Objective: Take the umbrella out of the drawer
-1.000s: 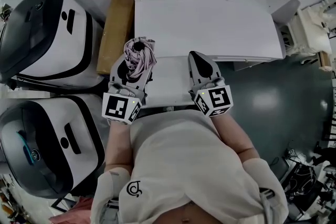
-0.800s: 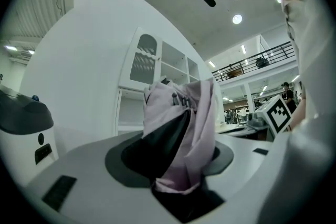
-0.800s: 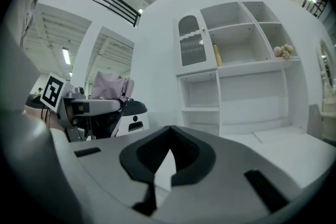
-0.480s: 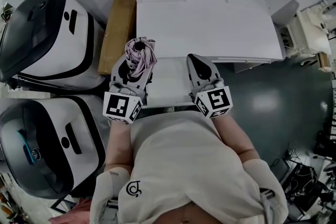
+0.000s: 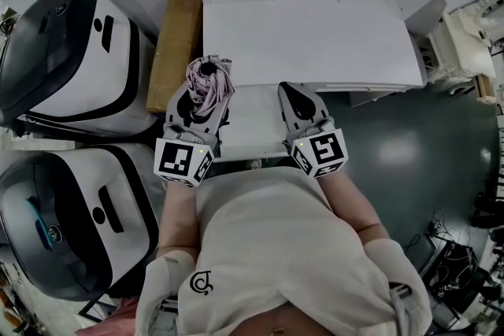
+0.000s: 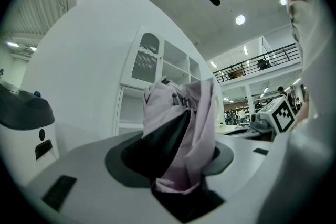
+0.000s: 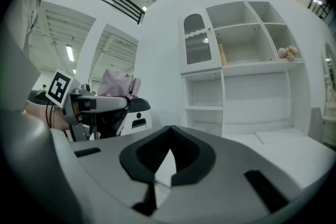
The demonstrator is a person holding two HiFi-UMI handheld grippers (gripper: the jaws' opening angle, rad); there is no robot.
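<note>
A folded pink umbrella (image 5: 209,77) sticks up from my left gripper (image 5: 202,93), which is shut on it over the left corner of the white drawer (image 5: 253,124). In the left gripper view the pink fabric (image 6: 185,123) fills the gap between the dark jaws of my left gripper (image 6: 178,165). My right gripper (image 5: 296,93) hangs over the drawer's right side. Its jaws meet at the tips, and my right gripper (image 7: 169,136) holds nothing. From the right gripper view, the umbrella (image 7: 118,84) shows at the left.
The drawer juts out from under a white desk (image 5: 315,35) with a shelf unit (image 7: 236,71) behind it. Two large black-and-white machines (image 5: 71,51) (image 5: 71,216) stand at the left. A brown board (image 5: 173,43) lies beside the desk. Dark floor (image 5: 409,153) lies to the right.
My right gripper has shifted slightly left over the drawer. The left gripper and the umbrella have kept still.
</note>
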